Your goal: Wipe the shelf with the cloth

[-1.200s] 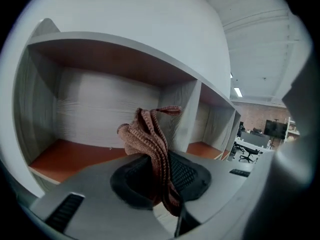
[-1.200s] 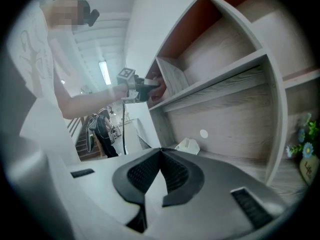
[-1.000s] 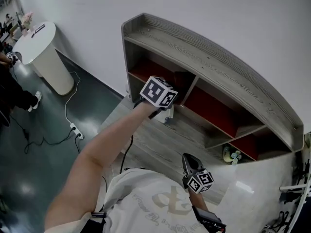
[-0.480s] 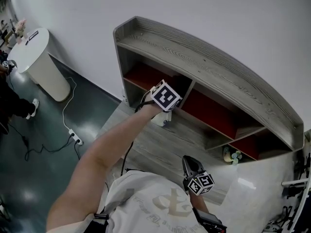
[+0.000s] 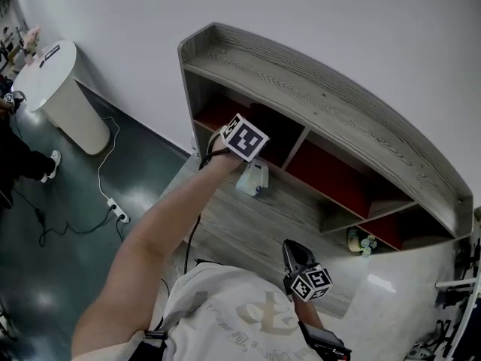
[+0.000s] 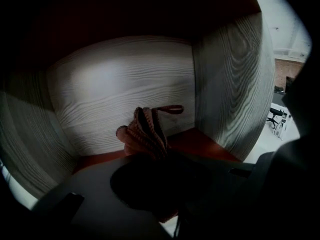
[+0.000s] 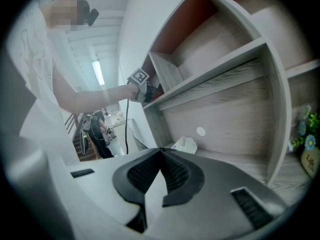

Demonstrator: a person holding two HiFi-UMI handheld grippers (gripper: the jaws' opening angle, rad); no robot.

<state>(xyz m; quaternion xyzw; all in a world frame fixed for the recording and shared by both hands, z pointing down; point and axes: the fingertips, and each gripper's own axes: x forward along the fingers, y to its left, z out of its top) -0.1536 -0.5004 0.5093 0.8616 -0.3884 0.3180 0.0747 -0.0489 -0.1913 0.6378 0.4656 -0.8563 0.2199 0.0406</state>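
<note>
Grey shelf (image 5: pixel 323 100) walls crowd the left gripper (image 6: pixel 154 160) clamping the cloth (image 6: pixel 144 130).

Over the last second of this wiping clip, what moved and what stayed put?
The left gripper, jaws shut on the cloth, swung right and then back left, deeper into the shelf's upper-left compartment. Nothing was taken hold of or let go. The right gripper, jaws shut and empty, stayed low.

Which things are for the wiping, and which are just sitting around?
For the job: cloth, held in the left gripper; shelf.
Just sitting around: white object, flower pot, round white table, power strip.
</note>
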